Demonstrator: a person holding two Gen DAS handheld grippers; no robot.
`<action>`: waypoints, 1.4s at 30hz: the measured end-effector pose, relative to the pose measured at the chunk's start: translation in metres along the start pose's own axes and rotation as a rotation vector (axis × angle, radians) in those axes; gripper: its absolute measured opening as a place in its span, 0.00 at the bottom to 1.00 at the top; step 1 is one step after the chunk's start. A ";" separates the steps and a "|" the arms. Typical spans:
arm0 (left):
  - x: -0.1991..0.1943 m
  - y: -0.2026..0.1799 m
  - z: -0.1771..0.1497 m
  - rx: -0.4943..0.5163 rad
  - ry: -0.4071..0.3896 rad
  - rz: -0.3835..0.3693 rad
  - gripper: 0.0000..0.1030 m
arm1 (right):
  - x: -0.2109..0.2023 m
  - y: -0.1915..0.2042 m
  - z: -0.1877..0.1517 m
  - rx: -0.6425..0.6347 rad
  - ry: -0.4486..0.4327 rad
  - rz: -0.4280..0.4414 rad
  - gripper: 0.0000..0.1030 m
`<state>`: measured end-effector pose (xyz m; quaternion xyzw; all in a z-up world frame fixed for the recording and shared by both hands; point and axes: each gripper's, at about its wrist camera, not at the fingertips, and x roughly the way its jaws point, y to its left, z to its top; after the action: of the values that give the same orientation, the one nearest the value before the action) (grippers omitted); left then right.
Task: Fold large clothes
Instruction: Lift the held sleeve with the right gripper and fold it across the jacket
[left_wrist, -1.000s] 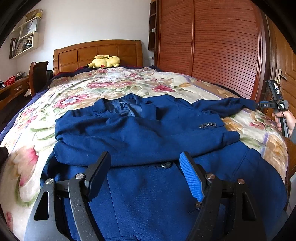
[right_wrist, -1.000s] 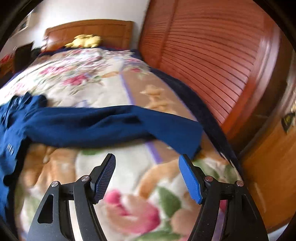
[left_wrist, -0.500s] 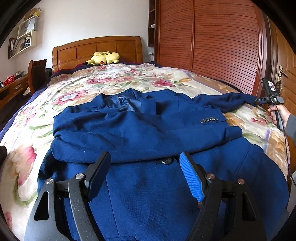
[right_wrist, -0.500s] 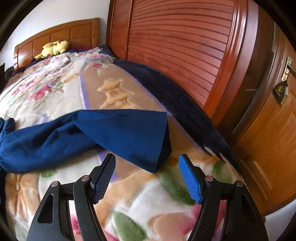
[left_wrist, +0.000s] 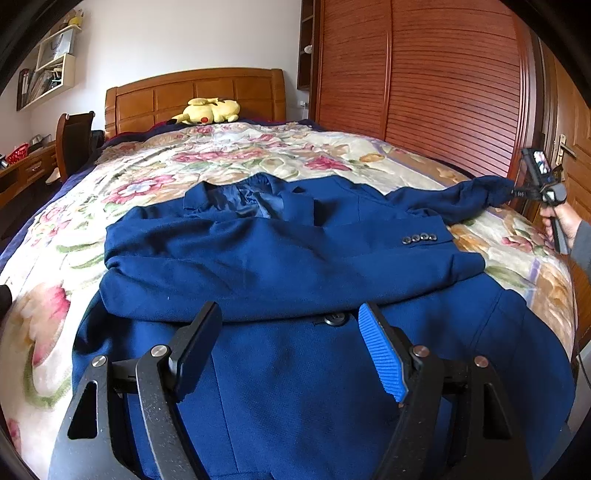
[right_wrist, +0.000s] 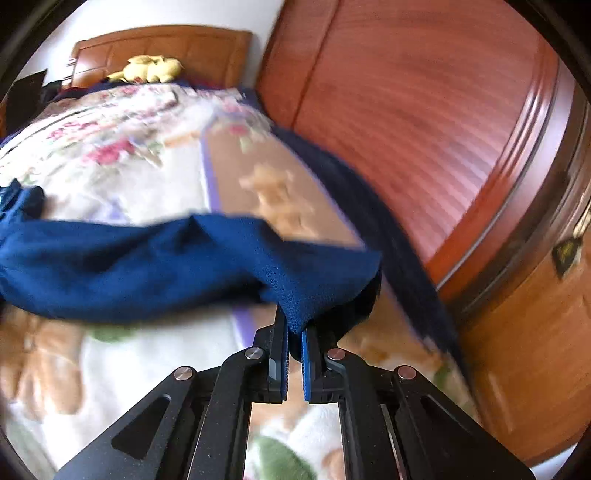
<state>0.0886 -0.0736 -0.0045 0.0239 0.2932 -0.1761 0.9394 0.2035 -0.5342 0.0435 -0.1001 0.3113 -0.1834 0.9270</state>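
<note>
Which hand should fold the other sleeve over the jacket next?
The right. The right gripper is already shut on the end of the outstretched sleeve, so it can probably carry it across. The left gripper is open and empty over the front of the jacket, away from that sleeve.

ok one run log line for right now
right gripper: just closed on sleeve cuff | left gripper: open above jacket | second sleeve unfolded

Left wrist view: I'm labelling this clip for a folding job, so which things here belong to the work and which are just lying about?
Part of the job:
- blue jacket, spread on the bed
- its sleeve, pinched at the cuff by the right gripper
- left gripper, open above the jacket

Just lying about:
- yellow plush toy
- floral blanket
- chair
- wardrobe
</note>
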 end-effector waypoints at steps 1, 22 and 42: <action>-0.003 0.000 0.000 0.000 -0.009 0.000 0.75 | -0.014 0.003 0.005 -0.010 -0.023 -0.008 0.05; -0.059 0.019 -0.004 0.010 -0.082 -0.008 0.75 | -0.265 0.047 0.061 -0.069 -0.353 -0.136 0.05; -0.089 0.051 -0.015 -0.027 -0.102 0.027 0.75 | -0.353 0.152 0.052 -0.256 -0.484 0.029 0.05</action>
<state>0.0300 0.0049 0.0302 0.0060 0.2468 -0.1605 0.9557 0.0168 -0.2493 0.2297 -0.2531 0.1029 -0.0999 0.9567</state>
